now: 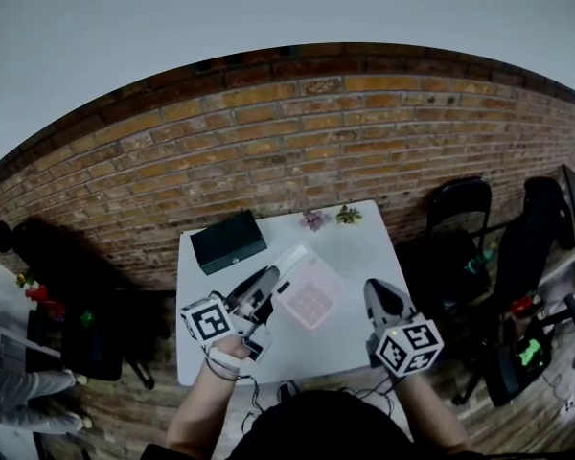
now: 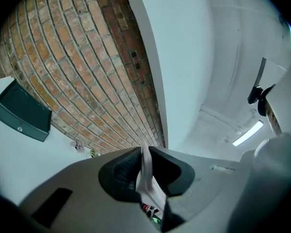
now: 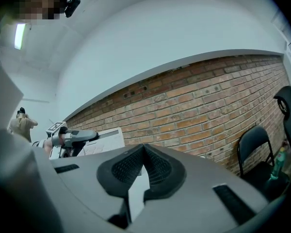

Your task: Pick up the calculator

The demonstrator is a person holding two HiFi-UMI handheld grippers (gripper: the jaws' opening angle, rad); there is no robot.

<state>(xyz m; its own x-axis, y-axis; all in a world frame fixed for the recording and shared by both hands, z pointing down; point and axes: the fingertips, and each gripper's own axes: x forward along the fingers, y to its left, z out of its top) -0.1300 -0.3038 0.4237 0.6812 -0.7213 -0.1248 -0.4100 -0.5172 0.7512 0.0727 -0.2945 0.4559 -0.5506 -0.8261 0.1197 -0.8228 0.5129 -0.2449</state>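
As it sits now: calc (image 1: 310,295) hangs by one edge from L gripper (image 1: 271,287), seemingly just above table (image 1: 359,247).
L gripper: clamped on calc's thin edge.
R gripper (image 1: 381,300): pressed together, empty, apart on calc's right.
Axis: calc's length sticks out rightward from L jaws, toward R gripper.
Nearer hand: L, it has the grip; prob. just more lift needed.

even, dim indoor light; ceiling strip lamp (image 2: 247,133) glows; fisheye bending, dark vignetted corners.
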